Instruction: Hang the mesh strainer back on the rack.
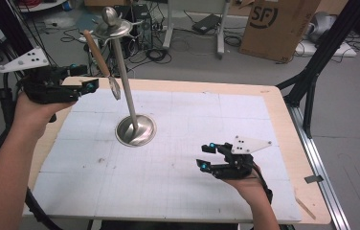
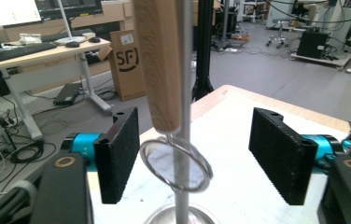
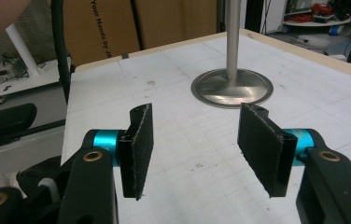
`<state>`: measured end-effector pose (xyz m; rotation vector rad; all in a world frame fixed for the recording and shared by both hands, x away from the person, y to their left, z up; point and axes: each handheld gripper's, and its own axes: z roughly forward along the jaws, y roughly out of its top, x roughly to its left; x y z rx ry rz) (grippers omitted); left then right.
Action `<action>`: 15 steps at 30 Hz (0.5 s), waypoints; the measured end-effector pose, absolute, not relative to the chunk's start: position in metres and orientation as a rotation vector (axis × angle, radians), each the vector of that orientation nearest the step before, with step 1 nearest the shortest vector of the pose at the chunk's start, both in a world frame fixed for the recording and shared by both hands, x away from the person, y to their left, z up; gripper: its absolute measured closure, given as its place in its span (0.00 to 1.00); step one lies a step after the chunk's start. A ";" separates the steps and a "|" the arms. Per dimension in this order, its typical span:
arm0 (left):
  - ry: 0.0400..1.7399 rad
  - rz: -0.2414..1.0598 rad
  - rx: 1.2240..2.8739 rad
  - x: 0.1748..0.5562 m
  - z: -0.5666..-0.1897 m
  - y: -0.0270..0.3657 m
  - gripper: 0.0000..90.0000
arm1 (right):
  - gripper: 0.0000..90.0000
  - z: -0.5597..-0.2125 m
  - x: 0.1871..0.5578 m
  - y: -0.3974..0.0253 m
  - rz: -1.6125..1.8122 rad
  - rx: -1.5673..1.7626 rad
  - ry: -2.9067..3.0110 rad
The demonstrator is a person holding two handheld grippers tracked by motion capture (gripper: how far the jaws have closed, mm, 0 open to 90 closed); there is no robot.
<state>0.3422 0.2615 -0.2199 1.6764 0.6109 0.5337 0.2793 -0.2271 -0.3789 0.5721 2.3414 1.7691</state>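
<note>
- High view: wooden-handled utensil (image 1: 100, 60) hangs from the steel stand (image 1: 125, 91), near the left gripper (image 1: 88, 85).
- Left gripper view: its jaws gape around the utensil's wire ring (image 2: 176, 164).
- Right gripper (image 1: 206, 156) spread, empty.
- Cardboard box (image 1: 278, 26) reads "SF".

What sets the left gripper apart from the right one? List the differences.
The left gripper is raised beside the hanging wooden-handled utensil, which sits between its jaws; the right gripper hangs low over the table, nothing between its jaws. Both are open, each held in a hand.
</note>
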 end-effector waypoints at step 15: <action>0.511 0.452 1.716 0.318 -0.240 0.241 0.30 | 0.50 -0.379 0.279 -0.229 1.770 0.578 2.332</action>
